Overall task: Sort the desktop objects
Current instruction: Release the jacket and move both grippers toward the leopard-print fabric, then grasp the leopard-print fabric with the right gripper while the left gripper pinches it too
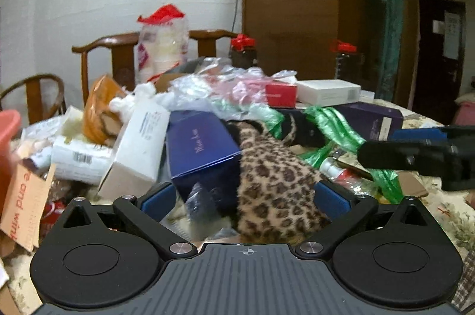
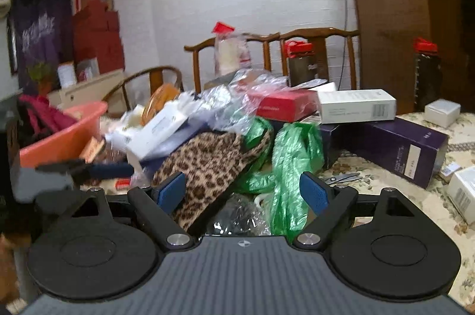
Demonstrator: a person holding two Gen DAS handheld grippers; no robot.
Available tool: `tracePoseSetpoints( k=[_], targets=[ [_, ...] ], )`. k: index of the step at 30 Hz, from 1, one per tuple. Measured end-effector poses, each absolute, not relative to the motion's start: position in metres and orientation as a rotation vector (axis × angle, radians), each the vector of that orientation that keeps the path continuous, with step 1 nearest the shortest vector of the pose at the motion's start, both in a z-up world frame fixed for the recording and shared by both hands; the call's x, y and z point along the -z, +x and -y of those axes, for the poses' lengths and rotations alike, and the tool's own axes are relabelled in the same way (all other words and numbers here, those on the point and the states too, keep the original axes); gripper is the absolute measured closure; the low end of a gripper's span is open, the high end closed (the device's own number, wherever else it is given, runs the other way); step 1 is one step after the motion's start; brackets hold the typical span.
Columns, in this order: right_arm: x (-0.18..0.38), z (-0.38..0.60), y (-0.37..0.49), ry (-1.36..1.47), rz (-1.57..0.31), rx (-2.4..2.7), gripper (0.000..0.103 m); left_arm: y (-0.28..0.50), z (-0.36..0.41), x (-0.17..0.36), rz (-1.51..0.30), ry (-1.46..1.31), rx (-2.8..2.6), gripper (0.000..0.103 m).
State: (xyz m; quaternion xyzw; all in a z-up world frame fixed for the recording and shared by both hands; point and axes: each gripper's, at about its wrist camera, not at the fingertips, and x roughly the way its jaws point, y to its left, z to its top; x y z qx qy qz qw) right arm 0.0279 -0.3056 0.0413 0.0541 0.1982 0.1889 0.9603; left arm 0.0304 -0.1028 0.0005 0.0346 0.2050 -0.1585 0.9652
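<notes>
Although both grippers are at the pile, the sorting looks barely begun: boxes, plastic bags and wrappers lie heaped across the desk [image 2: 427,193], with no tidy groups visible. The left gripper [image 1: 243,196] stands with its jaws spread, the leopard-print cloth [image 1: 276,178] and a corner of the blue box [image 1: 199,149] lying between its fingers, unpinched as far as can be seen. The right gripper [image 2: 243,192] hangs released before the green bag [image 2: 294,163], grasping nothing. The pink basin [image 2: 63,131] at the edge may be a destination. Nearly everything appears left to sort.
</notes>
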Motion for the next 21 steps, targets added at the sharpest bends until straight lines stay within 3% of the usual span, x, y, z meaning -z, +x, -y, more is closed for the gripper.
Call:
tracePoseSetpoints(
  k=[7,17,21],
  targets=[
    [-0.043,0.309,0.032,0.171,-0.4,-0.382,0.017,0.036,0.115,0.004,-0.441,0.067,0.331,0.018],
    [-0.07,0.266,0.067,0.038,-0.492,-0.438,0.017,0.04,0.12,0.003,-0.446,0.098,0.281,0.017],
    [-0.067,0.254,0.098,0.055,-0.609,-0.432,0.025,0.041,0.117,0.005,-0.445,0.083,0.279,0.019]
  ],
)
